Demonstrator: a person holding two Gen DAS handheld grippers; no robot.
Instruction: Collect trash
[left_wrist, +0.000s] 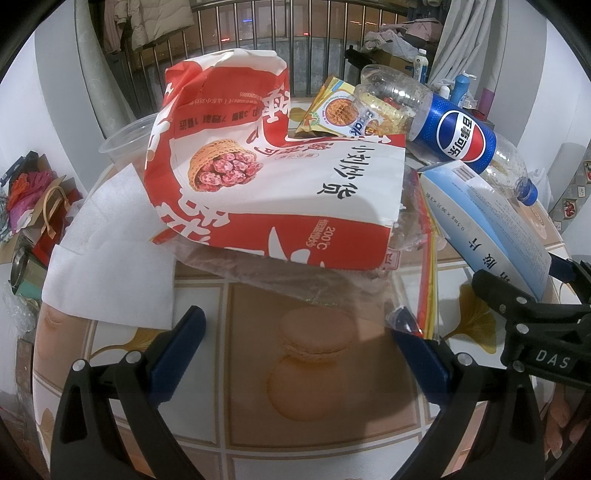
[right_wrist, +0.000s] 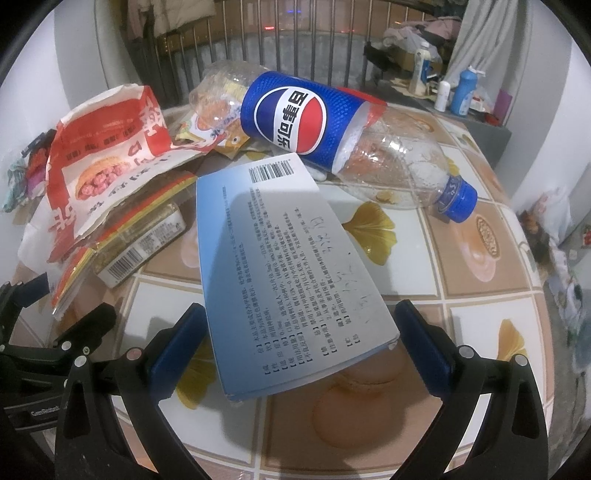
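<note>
- The landmark is the blue medicine box (right_wrist: 291, 273). It lies on the worktop (right_wrist: 480, 280) with its long axis running away from the right tongs (right_wrist: 301, 350), from the near end between the two blue pads out to the barcode end beside the Pepsi bottle (right_wrist: 332, 136).
- The right tongs stand apart, one pad on each side of the near end of the box. I cannot tell if the pads touch its edges; the box seems a little tilted, its near corner lifted from the worktop.
- The left tongs (left_wrist: 295, 350) are also apart and hold nothing. Between them is only bare worktop (left_wrist: 314, 435).
- From the left tongs, the box (left_wrist: 484, 218) lies to the right and far side, and its near end reaches to the right tongs (left_wrist: 532, 291), which show at the right edge of that view.
- So the right hand is the nearer one to the box, and I judge that the next move is only to close across its short width, because the long axis already points straight ahead.
- To the left of the box lie the red and white paper bag (left_wrist: 266, 177), a clear wrapper (left_wrist: 332, 273) under it, and a white sheet (left_wrist: 118, 254). A small carton (right_wrist: 140, 243) lies between the bag and the box.
- Behind the box, the bottle lies on its side, cap toward the right.
- A possible risk: a flat box can slip or turn when it is pinched only at one end.
</note>
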